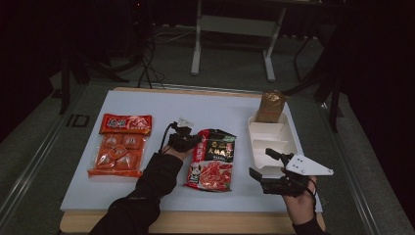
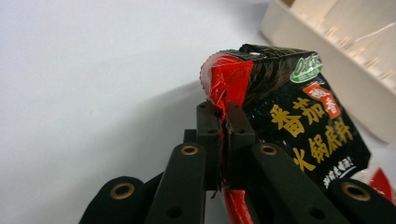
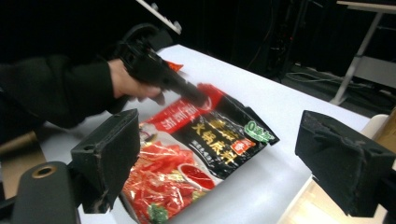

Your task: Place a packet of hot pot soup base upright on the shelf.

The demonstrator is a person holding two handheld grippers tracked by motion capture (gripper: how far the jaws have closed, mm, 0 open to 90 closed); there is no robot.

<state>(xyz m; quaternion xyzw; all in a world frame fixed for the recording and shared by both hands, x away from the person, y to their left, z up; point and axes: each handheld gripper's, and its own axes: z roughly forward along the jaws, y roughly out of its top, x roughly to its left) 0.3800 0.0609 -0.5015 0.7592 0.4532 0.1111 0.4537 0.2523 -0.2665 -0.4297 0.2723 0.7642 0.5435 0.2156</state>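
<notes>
The red-and-black sauce packet [image 1: 212, 159] lies near the middle of the white surface [image 1: 161, 105], toward the near edge. Its upper left corner is pinched between the closed jaws of the left tool [image 2: 223, 122], and that corner is lifted slightly off the surface. The right tool [image 1: 268, 166] is held with its jaws wide apart and nothing between them, above the near right corner, just in front of the white compartment tray [image 1: 288, 139]. An orange packet [image 1: 121, 144] lies toward the left edge, and a brown pouch [image 1: 270, 106] stands in the tray's far end.
</notes>
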